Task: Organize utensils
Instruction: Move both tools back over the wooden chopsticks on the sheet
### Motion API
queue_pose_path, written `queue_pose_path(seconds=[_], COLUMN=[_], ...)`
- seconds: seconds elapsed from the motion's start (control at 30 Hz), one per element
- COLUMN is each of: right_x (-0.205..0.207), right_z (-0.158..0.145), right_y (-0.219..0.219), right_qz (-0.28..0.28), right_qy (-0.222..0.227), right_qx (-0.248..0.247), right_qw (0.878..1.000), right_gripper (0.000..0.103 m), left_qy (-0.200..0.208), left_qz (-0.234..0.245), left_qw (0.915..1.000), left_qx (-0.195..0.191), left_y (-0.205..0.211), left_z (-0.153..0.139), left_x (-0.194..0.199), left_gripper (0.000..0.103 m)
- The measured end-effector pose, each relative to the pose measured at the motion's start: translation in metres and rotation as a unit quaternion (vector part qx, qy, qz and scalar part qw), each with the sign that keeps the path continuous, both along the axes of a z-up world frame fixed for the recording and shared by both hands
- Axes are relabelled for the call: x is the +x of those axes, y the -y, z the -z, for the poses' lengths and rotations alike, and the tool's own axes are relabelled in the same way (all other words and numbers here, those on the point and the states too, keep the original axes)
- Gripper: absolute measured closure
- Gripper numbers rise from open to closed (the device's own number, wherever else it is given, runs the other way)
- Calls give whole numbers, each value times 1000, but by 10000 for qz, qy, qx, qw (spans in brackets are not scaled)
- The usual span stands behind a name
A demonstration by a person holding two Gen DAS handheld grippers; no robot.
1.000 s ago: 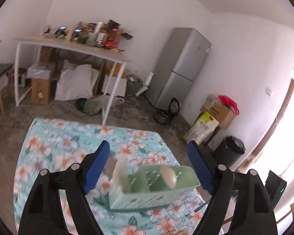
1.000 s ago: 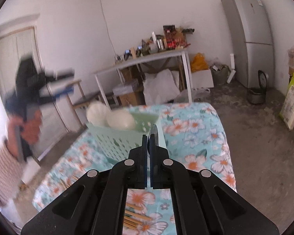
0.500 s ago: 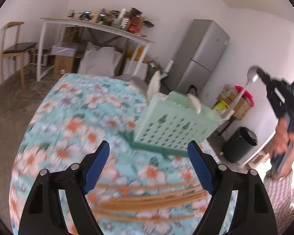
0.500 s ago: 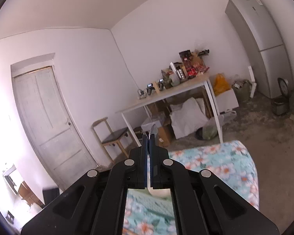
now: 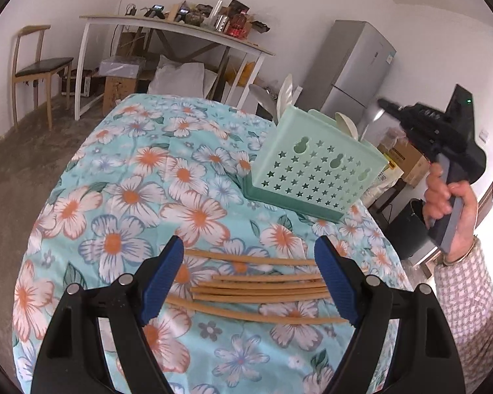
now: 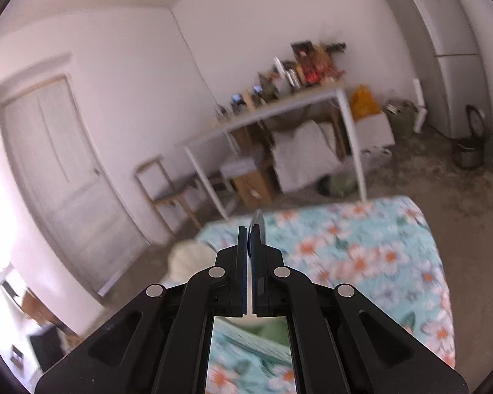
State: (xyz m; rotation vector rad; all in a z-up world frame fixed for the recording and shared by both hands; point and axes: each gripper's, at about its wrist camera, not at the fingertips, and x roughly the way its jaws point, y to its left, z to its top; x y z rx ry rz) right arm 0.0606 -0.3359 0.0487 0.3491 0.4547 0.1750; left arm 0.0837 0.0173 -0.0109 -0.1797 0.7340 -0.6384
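Note:
Several wooden chopsticks [image 5: 263, 290] lie side by side on the floral tablecloth [image 5: 131, 180]. My left gripper [image 5: 249, 246] hangs open just above them, its blue fingers [image 5: 167, 272] straddling the bundle without touching it. Behind stands a mint-green perforated basket [image 5: 315, 170] with white spoons [image 5: 346, 124] sticking out. My right gripper [image 5: 383, 103], held in a person's hand [image 5: 450, 203], is above the basket's right corner. A metal spoon [image 5: 373, 118] slants down from it toward the basket. In the right wrist view the gripper [image 6: 249, 229] pinches the spoon's thin edge [image 6: 259, 223], and its jaws are opening.
A white desk [image 5: 180, 26] loaded with clutter stands at the back wall, boxes and bags beneath it. A wooden chair [image 5: 39, 65] is at the far left, a grey fridge [image 5: 355, 72] at the back right. A black bin [image 5: 407, 226] sits past the table's right edge.
My left gripper swung away from the basket and sank down over the chopsticks. The right gripper carried the metal spoon over to the basket's right corner.

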Motion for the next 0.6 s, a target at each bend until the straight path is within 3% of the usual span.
queue_pose_path(seconds=[0.03,0.13,0.17,0.4,0.6], right_x=[-4,-22,-27,-90,-125], right_z=[0,-8,-10,-21,29], right_y=[-1,-3,-2,-8,-31], right_qz=[-12,209,252,466,276], right_qy=[-16,107,155,325,-387], right_qx=[-6,-111,-115,-142,240], right_qw=[10000,9997,9995,9983,9986], right_gripper=[95,64,60,54,53], left_qy=[0,-48,-39,-4,-198], left_qz=[4,-42,-64,-81,31], left_qw=[10000,10000,9999,10000,9998], left_qx=[-18,-55,-73,-28,-91], left_y=[-2,-8,-11,-29,-38], left_z=[0,2,2,3,15], left_x=[-1,-3,-5,-20,-33], left_gripper=[24,24,24,24,25])
